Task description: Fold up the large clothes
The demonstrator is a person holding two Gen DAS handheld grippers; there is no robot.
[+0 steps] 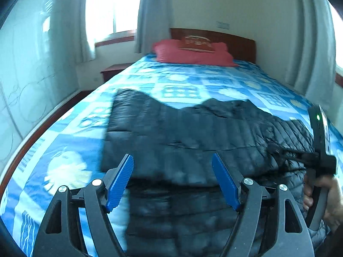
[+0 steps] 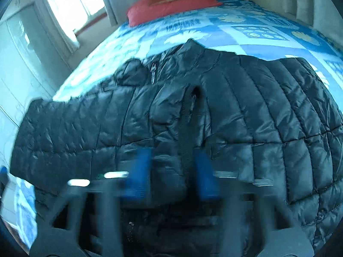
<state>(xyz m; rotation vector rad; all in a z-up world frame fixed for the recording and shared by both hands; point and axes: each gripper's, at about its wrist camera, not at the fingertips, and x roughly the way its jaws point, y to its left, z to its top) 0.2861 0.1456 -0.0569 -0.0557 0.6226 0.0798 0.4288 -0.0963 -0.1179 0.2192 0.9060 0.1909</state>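
Left wrist: left gripper (image 1: 172,160) fingers spread | jacket (image 1: 193,132) on bed (image 1: 64,128)

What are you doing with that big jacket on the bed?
A person is folding the black jacket that lies spread on the bed. They hold a claw in each hand. The left claw hangs wide open over the jacket, gripping nothing. The right claw is blurred, its blue fingers apart over the jacket's front.
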